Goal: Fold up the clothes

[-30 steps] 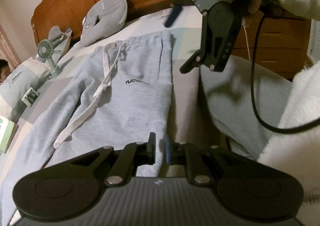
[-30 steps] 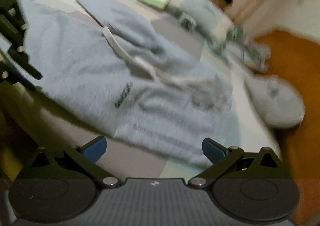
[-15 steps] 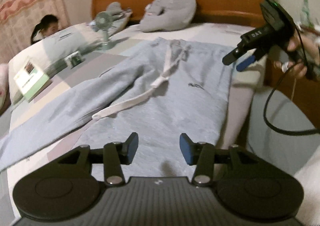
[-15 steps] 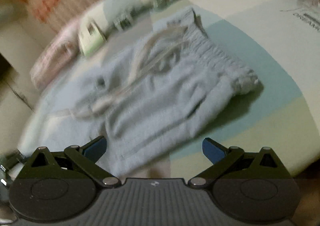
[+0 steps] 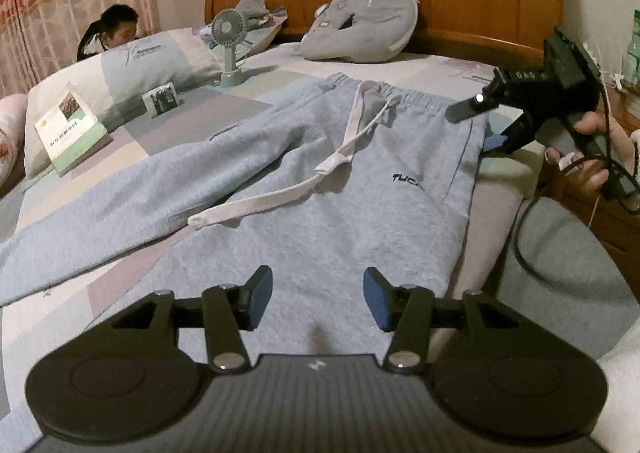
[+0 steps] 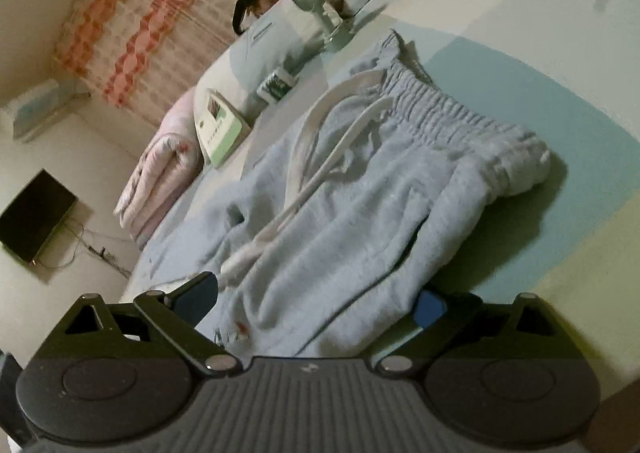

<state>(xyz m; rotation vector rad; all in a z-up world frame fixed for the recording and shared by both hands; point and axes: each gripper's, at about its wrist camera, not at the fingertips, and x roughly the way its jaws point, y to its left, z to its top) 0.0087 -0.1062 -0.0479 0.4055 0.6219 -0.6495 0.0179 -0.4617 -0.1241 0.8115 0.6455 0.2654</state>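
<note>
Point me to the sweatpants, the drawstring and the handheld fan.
sweatpants (image 5: 340, 221), left wrist view, front panel below the logo
drawstring (image 5: 256, 209), left wrist view, lower stretch of the cord
handheld fan (image 5: 228, 27), left wrist view, round grille

Light grey sweatpants, white drawstring, patchwork pastel bedsheet

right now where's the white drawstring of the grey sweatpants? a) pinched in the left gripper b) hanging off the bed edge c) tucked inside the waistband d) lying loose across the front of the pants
d: the white drawstring trails from the waistband down over the front of the grey sweatpants, clear of both grippers.
</note>
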